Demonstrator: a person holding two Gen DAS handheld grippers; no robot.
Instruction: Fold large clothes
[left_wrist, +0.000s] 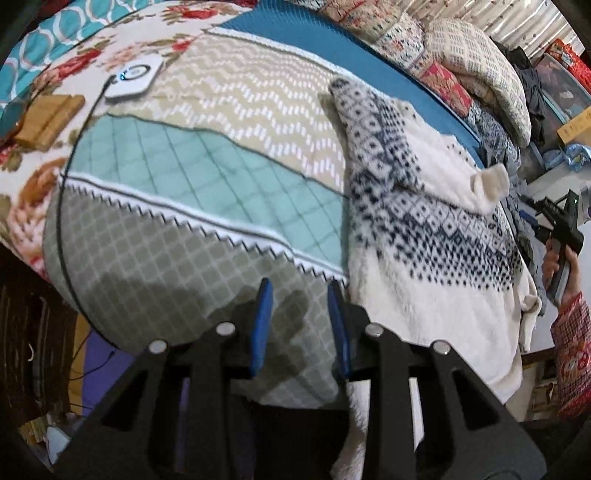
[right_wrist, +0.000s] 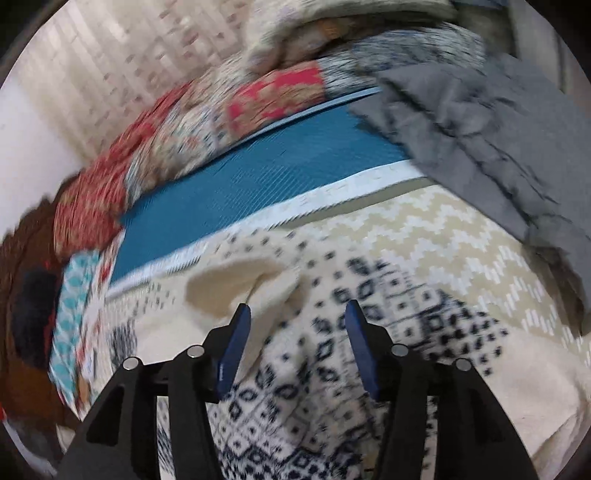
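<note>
A cream fleece sweater with a navy diamond pattern (left_wrist: 424, 236) lies on the patterned bedspread (left_wrist: 192, 192), partly folded, one sleeve laid across its top. My left gripper (left_wrist: 300, 291) is open and empty, above the bedspread just left of the sweater's lower edge. My right gripper (right_wrist: 297, 314) is open and empty, hovering over the sweater (right_wrist: 332, 350) near a cream cuff (right_wrist: 236, 284). The right gripper also shows in the left wrist view (left_wrist: 554, 221), off the sweater's right side, held by a hand.
A white device (left_wrist: 135, 79) with a black cable and a wooden block (left_wrist: 50, 120) lie at the bed's far left. Folded quilts (left_wrist: 476, 74) are stacked along the back. A grey garment (right_wrist: 480, 140) lies at the right. A blue mat (right_wrist: 258, 177) runs behind the bedspread.
</note>
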